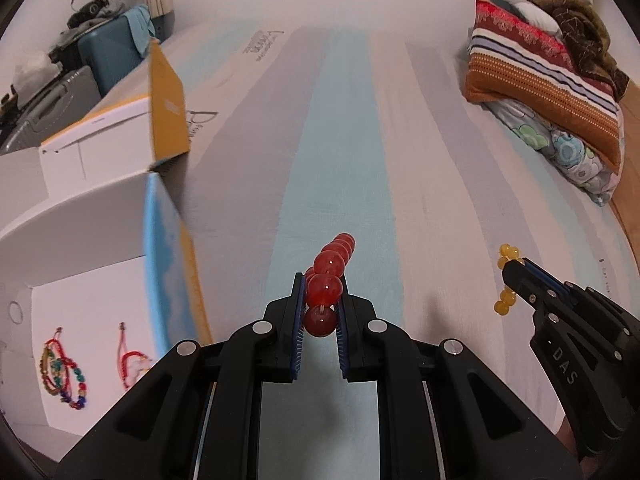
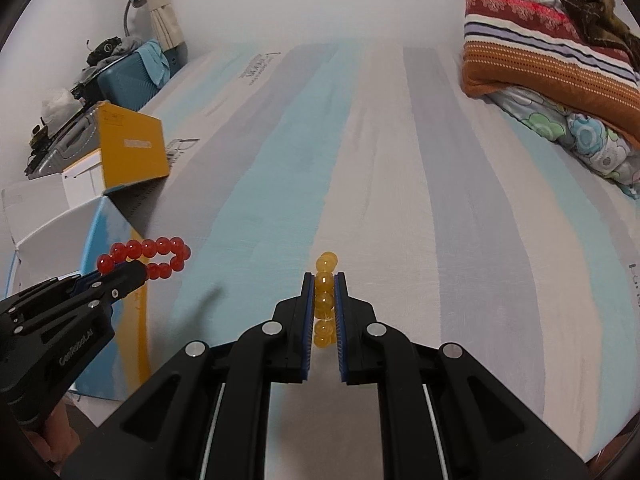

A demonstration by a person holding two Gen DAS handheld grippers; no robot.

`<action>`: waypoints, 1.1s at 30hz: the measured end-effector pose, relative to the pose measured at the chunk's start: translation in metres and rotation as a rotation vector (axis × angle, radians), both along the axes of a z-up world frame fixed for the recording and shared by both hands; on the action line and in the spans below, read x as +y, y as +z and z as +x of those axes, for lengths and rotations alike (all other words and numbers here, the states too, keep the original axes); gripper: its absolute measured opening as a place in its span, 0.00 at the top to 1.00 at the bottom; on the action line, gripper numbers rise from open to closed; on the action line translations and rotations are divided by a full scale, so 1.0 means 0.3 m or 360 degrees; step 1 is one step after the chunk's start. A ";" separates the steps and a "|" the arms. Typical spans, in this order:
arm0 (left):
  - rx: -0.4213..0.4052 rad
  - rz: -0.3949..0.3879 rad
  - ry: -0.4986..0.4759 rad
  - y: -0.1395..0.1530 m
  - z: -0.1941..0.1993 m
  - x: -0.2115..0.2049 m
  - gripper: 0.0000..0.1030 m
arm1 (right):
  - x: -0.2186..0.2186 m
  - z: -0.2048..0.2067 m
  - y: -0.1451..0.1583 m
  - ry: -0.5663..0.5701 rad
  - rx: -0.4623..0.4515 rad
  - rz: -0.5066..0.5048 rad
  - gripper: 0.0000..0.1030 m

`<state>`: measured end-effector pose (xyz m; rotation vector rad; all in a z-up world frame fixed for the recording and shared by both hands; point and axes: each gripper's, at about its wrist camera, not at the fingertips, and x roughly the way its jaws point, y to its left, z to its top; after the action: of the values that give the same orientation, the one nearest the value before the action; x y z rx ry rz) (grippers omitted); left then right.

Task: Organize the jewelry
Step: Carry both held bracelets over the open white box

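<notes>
We take the open white box (image 1: 92, 240) at the bed's left edge as our landmark. Our left gripper (image 1: 320, 304) hangs just to the right of that box, above the striped bed sheet (image 1: 340, 120), and its fingers (image 1: 298, 312) are closed down to a narrow gap on a red bead bracelet (image 1: 326, 280), which they pinch by its near beads while the rest of the loop juts forward past the fingertips. In the right wrist view the same red loop (image 2: 148, 256) shows right in front of the box's blue and yellow flap (image 2: 100, 240).

Our right gripper (image 2: 325, 304) is well to the right of the box, farther out over the sheet. Its fingers (image 2: 306, 308) are drawn nearly together on a yellow bead bracelet (image 2: 325, 300), beads stacked between the blue pads, a few poking beyond the tips. From the left wrist view yellow beads (image 1: 506, 254) show above and below that gripper's tips.

Inside the box, on its white floor, lie a multicoloured bead bracelet (image 1: 64, 372) and a red cord bracelet (image 1: 130, 356), near each other. Far from the box, at the bed's right side, sit folded striped blankets (image 1: 540, 80).
</notes>
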<state>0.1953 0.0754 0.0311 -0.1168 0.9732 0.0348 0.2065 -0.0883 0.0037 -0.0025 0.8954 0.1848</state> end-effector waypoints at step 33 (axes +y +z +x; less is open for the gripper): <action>-0.0130 0.0027 0.0376 0.137 -0.361 0.597 0.88 | 0.587 -0.220 0.141 0.0363 -0.0157 0.0005 0.91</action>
<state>0.0870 0.2544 0.0721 -0.2157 0.8735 0.2536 0.1405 0.0877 0.0461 -0.1103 0.7954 0.3952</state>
